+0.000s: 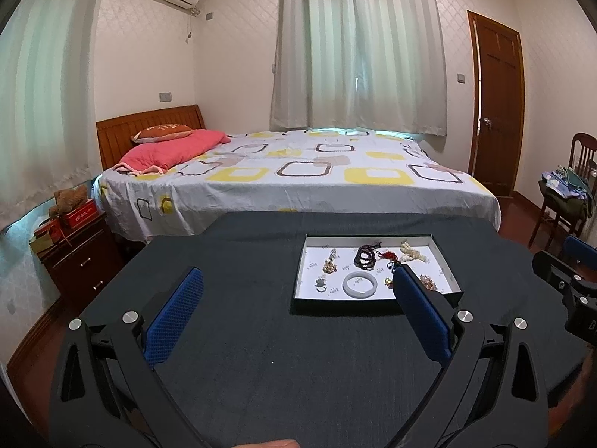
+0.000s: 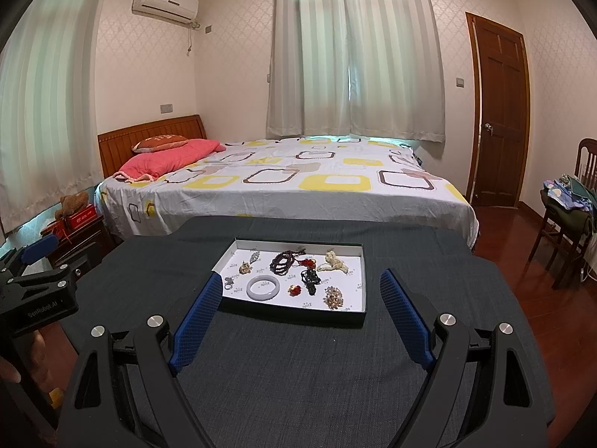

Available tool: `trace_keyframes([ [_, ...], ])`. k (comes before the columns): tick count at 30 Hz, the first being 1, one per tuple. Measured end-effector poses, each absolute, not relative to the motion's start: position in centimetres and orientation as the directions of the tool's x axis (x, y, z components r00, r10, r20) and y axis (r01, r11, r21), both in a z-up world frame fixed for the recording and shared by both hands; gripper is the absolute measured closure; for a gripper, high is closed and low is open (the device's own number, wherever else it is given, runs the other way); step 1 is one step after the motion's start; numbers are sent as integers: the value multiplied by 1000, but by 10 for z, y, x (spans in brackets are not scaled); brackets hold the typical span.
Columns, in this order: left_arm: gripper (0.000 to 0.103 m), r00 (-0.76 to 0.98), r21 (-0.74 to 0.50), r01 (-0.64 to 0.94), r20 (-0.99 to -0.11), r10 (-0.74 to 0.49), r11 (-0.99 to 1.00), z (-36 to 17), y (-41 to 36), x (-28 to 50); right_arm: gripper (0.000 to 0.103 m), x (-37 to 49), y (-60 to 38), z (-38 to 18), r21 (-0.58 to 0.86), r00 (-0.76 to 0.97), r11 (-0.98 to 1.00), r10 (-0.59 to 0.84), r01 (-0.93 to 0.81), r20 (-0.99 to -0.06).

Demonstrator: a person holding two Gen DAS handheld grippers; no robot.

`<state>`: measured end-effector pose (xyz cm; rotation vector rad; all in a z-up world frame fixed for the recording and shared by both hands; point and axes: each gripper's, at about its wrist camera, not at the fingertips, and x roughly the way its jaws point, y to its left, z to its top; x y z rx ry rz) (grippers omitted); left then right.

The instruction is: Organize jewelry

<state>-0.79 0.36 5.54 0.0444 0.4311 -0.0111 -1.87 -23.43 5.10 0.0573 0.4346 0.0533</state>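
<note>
I find both tongs released and empty: my left gripper (image 1: pixel 298 306) and right gripper (image 2: pixel 298 313) hang spread wide above the dark cloth table (image 2: pixel 283 366). The shallow tray (image 2: pixel 363 311) sits at twelve o'clock from my right gripper, at one o'clock from my left. Inside lie a pale bangle (image 2: pixel 264 287), dark red beads (image 2: pixel 283 261), a black strand (image 2: pixel 311 280) and a cream cluster (image 2: pixel 335 261), all untouched.

A home bedroom is shown: a bed (image 2: pixel 283 183) with a wooden headboard (image 2: pixel 149 138) and pink pillow (image 2: pixel 168 156) is seen, flanked by a nightstand (image 1: pixel 82 257), under a curtained window (image 2: pixel 354 56), wall air conditioner (image 2: pixel 164 2) and wooden door (image 2: pixel 500 112).
</note>
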Motion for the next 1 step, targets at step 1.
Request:
trace_keyframes([
  [1,4,907,38,21,-421,-3,999,55,3,-7,20,-18,-235,51,67,906,997,65,-40,-419],
])
